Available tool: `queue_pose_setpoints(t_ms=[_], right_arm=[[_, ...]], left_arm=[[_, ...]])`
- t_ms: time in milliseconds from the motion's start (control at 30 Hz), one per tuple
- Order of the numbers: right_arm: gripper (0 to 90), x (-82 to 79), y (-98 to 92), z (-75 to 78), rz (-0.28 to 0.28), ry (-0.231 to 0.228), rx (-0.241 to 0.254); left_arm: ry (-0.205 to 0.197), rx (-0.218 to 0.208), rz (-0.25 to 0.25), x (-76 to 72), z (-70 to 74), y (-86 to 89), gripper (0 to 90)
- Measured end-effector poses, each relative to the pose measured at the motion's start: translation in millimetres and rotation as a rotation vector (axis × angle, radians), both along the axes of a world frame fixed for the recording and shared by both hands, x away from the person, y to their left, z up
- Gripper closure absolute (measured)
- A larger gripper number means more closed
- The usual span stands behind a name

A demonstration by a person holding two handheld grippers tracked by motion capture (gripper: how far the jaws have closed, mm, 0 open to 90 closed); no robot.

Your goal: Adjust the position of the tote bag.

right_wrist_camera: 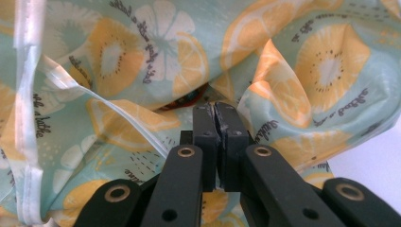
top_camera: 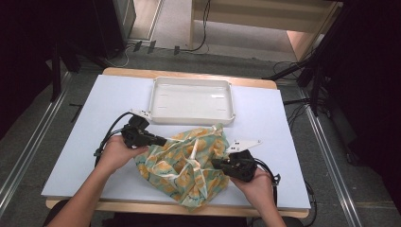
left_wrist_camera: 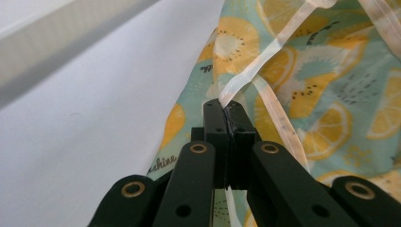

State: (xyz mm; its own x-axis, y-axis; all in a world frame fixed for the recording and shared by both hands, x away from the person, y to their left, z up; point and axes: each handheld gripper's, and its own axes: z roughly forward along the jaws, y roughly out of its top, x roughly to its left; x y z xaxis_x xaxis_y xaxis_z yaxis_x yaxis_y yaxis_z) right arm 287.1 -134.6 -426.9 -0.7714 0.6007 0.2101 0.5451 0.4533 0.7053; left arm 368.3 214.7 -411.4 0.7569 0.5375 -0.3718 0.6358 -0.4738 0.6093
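Note:
A crumpled plastic bag (top_camera: 189, 161) printed with orange and kiwi slices on pale green lies on the white table top, toward the front. At the bag's left edge, my left gripper (top_camera: 163, 140) is shut; in the left gripper view its tips (left_wrist_camera: 226, 108) pinch the bag's clear white edge strip (left_wrist_camera: 246, 78). My right gripper (top_camera: 215, 163) presses into the bag's right side. In the right gripper view its jaws (right_wrist_camera: 216, 109) stand together with the bag's film (right_wrist_camera: 142, 56) folded around the tips. A hand holds each gripper from the near side.
An empty white tray (top_camera: 191, 119) sits behind the bag near the table's far edge. The white board (top_camera: 94, 142) reaches bare to the left and right of the bag. Cables trail from both grippers over the front edge.

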Motion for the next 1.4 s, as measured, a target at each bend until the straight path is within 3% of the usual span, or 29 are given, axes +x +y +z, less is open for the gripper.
queue_pose_setpoints(t_ms=[267,600,767,867,1233,1400], right_arm=[[88.9,-3.3,-6.8,-2.9,-0.015,-0.004,-0.006],[88.8,-4.4,-14.9,-5.2,-0.033,-0.007,-0.02],[88.8,-4.3,-16.8,-5.5,-0.039,-0.012,-0.023],[87.4,-4.6,-15.6,-3.7,-0.035,-0.014,-0.011],[79.2,-3.9,-21.4,16.6,-0.044,-0.058,0.048],[74.1,-1.3,-28.4,23.7,-0.039,-0.083,0.046]], left_arm=[[-0.039,-0.025,0.058,-9.4,11.4,30.8,90.0],[-0.041,-0.031,0.158,-13.4,12.2,71.2,90.0],[-0.017,-0.024,0.185,-12.9,7.9,84.3,90.0],[-0.002,-0.049,0.173,-13.4,6.2,84.9,89.1],[-0.042,-0.078,0.156,-19.1,17.4,80.8,73.0],[-0.054,-0.084,0.136,-22.6,26.2,73.7,67.9]])
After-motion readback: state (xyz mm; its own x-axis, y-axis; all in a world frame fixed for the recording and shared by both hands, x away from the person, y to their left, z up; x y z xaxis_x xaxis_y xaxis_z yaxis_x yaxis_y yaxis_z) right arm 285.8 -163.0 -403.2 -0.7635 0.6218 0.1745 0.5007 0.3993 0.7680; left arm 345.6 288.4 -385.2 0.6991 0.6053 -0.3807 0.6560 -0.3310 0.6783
